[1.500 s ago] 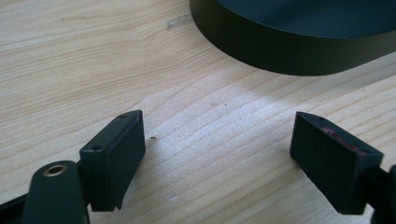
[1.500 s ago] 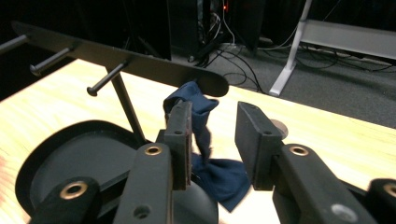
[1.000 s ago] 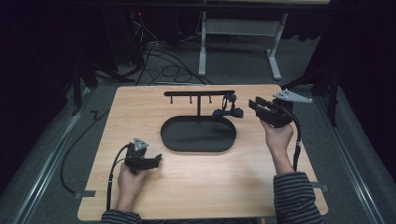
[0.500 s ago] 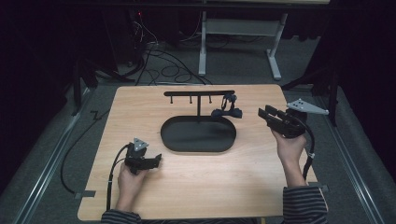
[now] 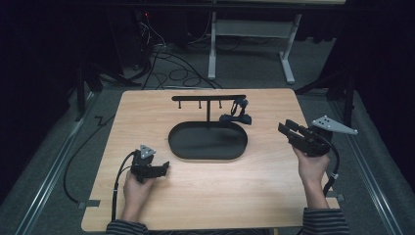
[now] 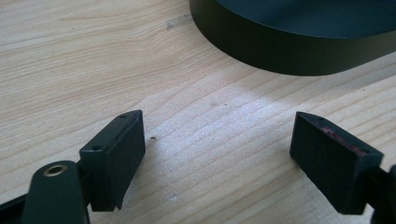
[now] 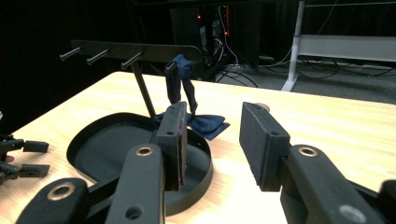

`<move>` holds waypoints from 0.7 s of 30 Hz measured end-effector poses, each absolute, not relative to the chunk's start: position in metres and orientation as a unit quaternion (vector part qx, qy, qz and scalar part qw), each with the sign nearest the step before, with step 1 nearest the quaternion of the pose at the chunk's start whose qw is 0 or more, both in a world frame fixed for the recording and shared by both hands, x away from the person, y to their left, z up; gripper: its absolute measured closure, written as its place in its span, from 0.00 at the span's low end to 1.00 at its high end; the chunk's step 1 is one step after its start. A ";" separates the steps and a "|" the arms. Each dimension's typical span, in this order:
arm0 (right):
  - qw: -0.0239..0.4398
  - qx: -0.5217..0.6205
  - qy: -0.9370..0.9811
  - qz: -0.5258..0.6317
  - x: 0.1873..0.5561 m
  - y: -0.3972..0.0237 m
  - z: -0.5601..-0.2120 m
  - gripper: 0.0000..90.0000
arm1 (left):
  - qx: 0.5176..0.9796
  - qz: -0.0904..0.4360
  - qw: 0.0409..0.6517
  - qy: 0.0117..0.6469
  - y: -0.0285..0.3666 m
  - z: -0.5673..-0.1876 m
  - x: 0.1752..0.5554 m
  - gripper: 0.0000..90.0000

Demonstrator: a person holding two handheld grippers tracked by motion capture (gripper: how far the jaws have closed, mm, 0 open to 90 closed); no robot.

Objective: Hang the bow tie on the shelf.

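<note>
While both tongs gape empty, right tongs near table edge.

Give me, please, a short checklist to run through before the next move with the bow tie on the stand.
1. Bow tie hooked on the end peg of the rack: ok.
2. Bow tie hanging free: not ok, its bow lies low behind the tray.
3. Right gripper fingers apart, nothing between them: ok.
4. Left gripper fingers apart, above bare table: ok.
5. Other three pegs free: ok.
6. Strap seated firmly on its peg: cannot tell.
</note>
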State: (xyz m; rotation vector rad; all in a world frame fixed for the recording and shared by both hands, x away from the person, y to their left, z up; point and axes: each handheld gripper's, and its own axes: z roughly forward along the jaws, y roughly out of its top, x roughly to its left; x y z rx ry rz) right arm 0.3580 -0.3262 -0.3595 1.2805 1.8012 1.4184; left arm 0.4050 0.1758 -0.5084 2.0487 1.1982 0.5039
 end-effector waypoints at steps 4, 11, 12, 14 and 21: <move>0.252 0.476 0.662 0.521 0.352 -0.329 -0.364 0.70 | 0.791 0.194 0.350 0.463 0.176 -0.508 0.405 0.21; 0.248 0.479 0.657 0.527 0.344 -0.335 -0.371 0.70 | 0.791 0.194 0.350 0.463 0.176 -0.508 0.405 0.21; 0.247 0.480 0.657 0.526 0.343 -0.335 -0.373 0.70 | 0.791 0.194 0.350 0.463 0.176 -0.508 0.405 0.21; 0.246 0.481 0.657 0.525 0.341 -0.336 -0.374 0.70 | 0.791 0.194 0.350 0.463 0.176 -0.508 0.405 0.21; 0.242 0.488 0.652 0.527 0.334 -0.341 -0.379 0.70 | 0.791 0.194 0.350 0.463 0.176 -0.508 0.405 0.21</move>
